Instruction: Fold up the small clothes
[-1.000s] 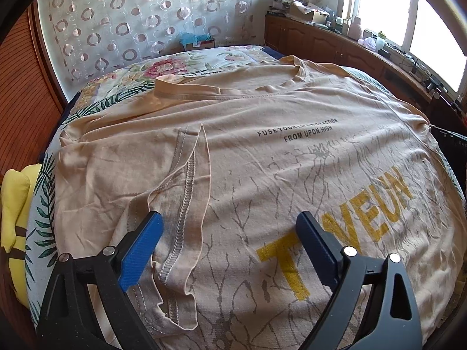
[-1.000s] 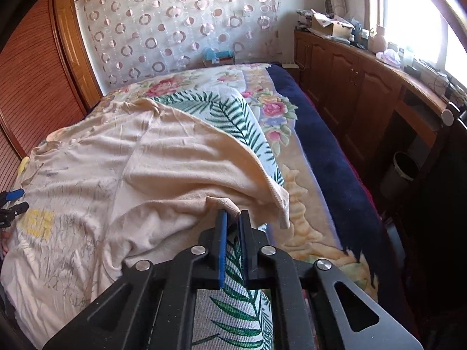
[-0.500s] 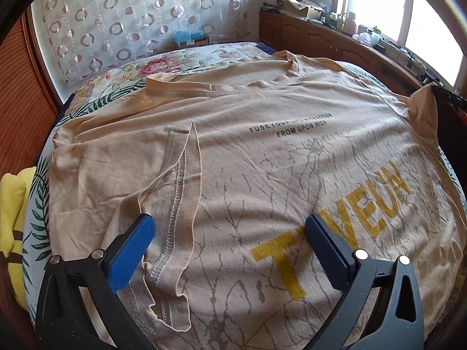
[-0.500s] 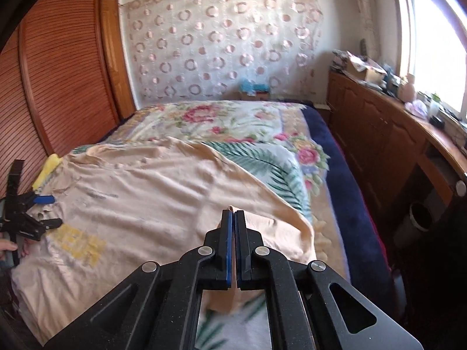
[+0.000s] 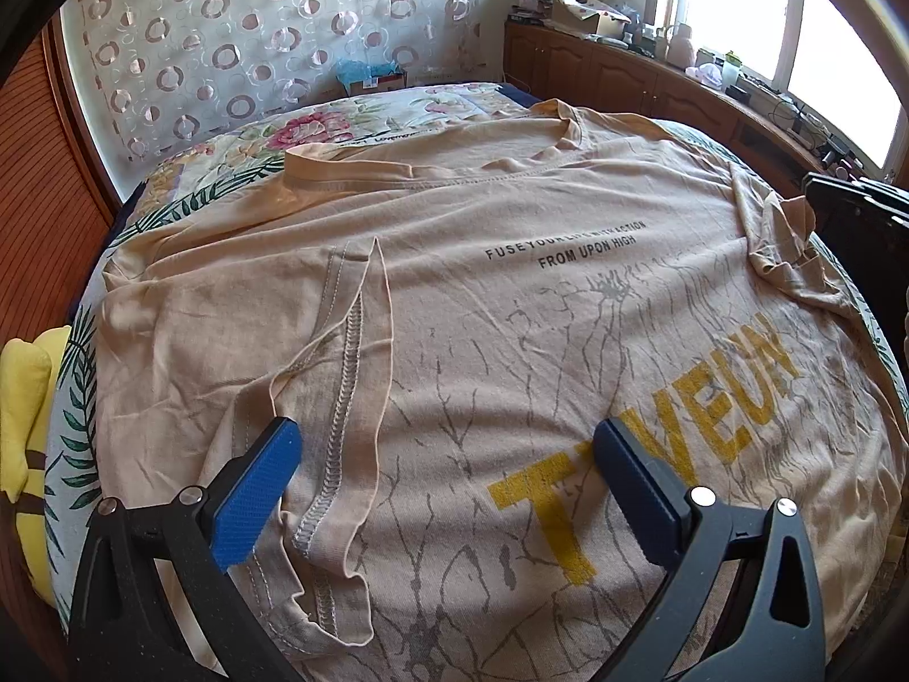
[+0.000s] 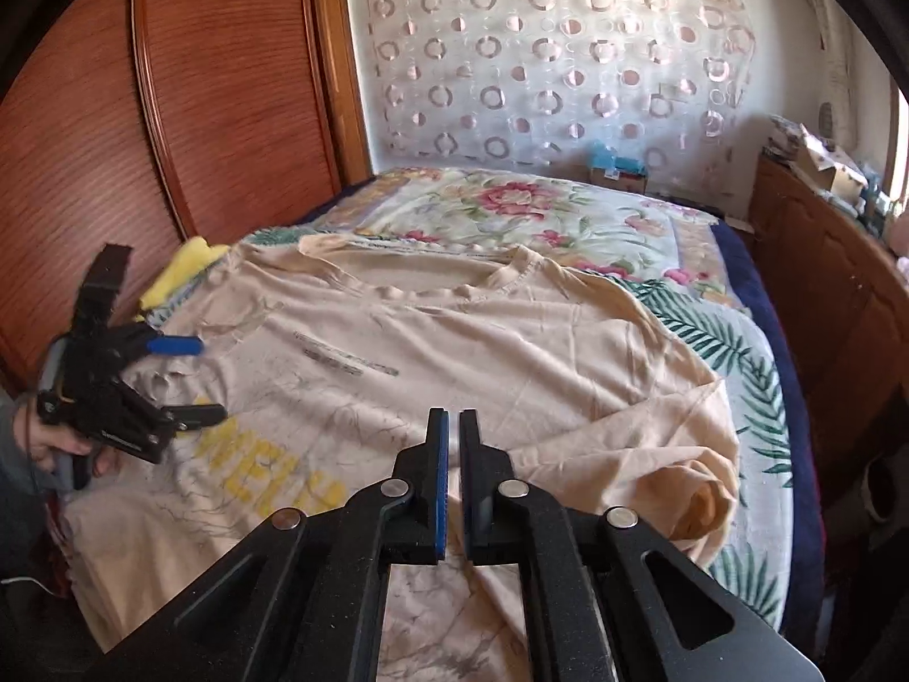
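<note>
A beige T-shirt [image 5: 511, 312] with yellow letters and small black text lies spread on the bed; it also shows in the right wrist view [image 6: 454, 341]. Its left sleeve [image 5: 341, 398] is folded inward over the body, between my left gripper's fingers. My left gripper [image 5: 443, 454] is open and empty, low over the shirt's hem side. The right sleeve [image 6: 682, 472] lies folded over onto the shirt body, loosely bunched. My right gripper [image 6: 453, 426] hovers above it with jaws nearly closed, a thin gap between them and no cloth in them.
The bed has a floral and leaf-print cover [image 6: 540, 210]. A yellow cloth [image 5: 23, 398] lies at the bed's left edge by the wooden wardrobe [image 6: 199, 85]. Wooden cabinets [image 6: 824, 284] with clutter run along the right side under the window.
My right gripper carried the right sleeve up and over onto the shirt body, then let it go and lifted. The left gripper stayed open and nearly still.
</note>
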